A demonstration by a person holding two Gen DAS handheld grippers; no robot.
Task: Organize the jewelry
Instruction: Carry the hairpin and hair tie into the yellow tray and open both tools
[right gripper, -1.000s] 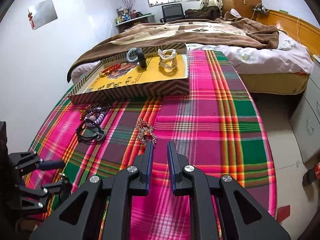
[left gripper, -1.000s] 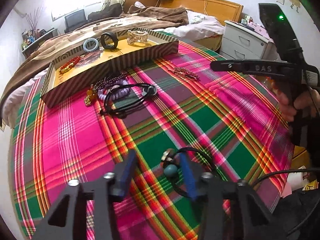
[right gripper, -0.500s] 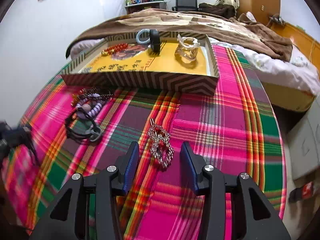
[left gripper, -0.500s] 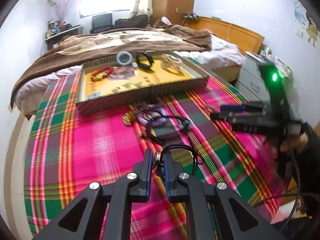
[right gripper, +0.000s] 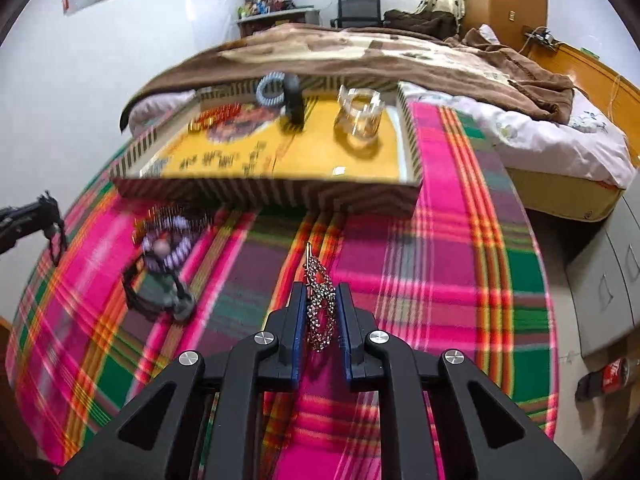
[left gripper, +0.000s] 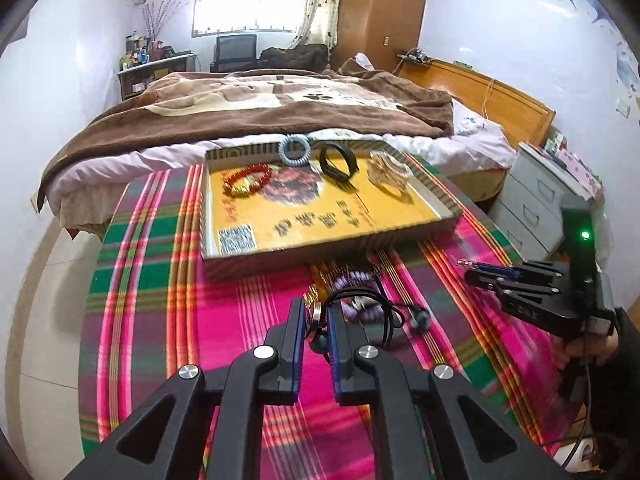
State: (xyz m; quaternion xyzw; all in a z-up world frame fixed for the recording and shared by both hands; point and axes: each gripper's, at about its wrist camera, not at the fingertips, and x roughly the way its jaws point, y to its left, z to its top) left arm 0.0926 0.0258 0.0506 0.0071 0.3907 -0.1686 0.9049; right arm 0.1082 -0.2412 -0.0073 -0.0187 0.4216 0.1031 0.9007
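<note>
The rhinestone hairpin (right gripper: pixel 319 305) is pinched in the right gripper (right gripper: pixel 319 312), whose jaws just closed; the left gripper (left gripper: pixel 313 322) pinches a black cord necklace (left gripper: pixel 362 300) – above the plaid cloth (left gripper: pixel 240 320), near the striped tray (left gripper: pixel 320 256). Loose beads (right gripper: pixel 164 246) blur.

You get daylight from the window (left gripper: pixel 246 14), blown out to white glare. The room reads bright and evenly lit; shadows under the tray (left gripper: pixel 320 258) are soft. Your right view smears the cloth (right gripper: pixel 440 280) with motion blur. Both pictures bend at their dark, rounded corners.
</note>
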